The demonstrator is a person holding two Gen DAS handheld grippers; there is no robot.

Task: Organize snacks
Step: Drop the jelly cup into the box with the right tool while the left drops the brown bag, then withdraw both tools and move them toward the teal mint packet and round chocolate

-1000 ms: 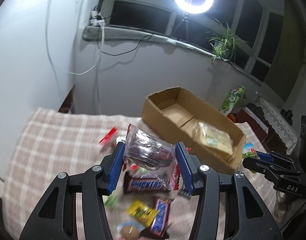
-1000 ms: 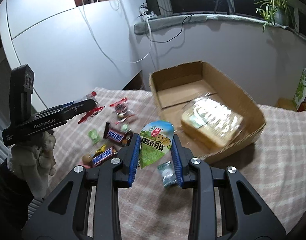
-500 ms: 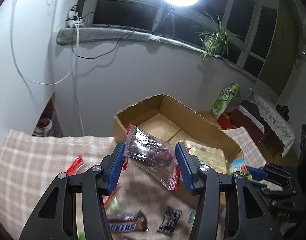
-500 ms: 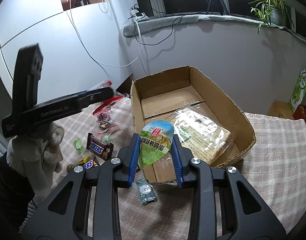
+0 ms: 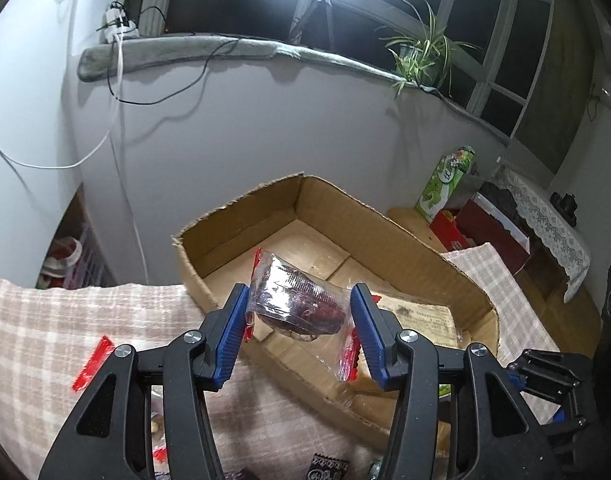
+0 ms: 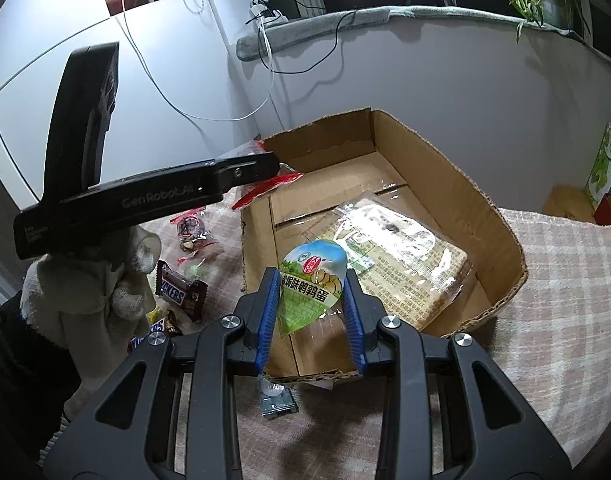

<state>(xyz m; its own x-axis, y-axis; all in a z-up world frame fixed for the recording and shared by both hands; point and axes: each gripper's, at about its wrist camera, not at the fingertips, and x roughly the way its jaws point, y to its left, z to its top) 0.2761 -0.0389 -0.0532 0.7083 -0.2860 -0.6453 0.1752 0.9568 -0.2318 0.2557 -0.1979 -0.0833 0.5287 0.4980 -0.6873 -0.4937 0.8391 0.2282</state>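
My left gripper (image 5: 299, 294) is shut on a clear packet with a dark red snack (image 5: 293, 304) and hovers over the near left wall of the open cardboard box (image 5: 405, 248). In the right wrist view that gripper (image 6: 271, 166) reaches over the box's left corner, the packet's red edge (image 6: 269, 186) hanging from it. My right gripper (image 6: 311, 280) is shut on a green and blue pouch printed with eggs (image 6: 311, 290), held above the box's (image 6: 445, 168) near wall. A flat wrapped bread packet (image 6: 401, 264) lies inside the box.
Snickers bars (image 6: 181, 292) and small wrapped sweets lie on the checked cloth (image 6: 565, 280) left of the box. A small green sachet (image 6: 277, 400) lies below my right gripper. A red wrapper (image 5: 93, 364) lies on the cloth. A gloved hand (image 6: 89, 292) holds the left gripper. A green carton (image 5: 445, 184) stands beyond the table.
Both grippers have travelled from over the loose snacks towards the box, each keeping its packet. The left one now hangs over the box's left wall, the right one over its near wall.
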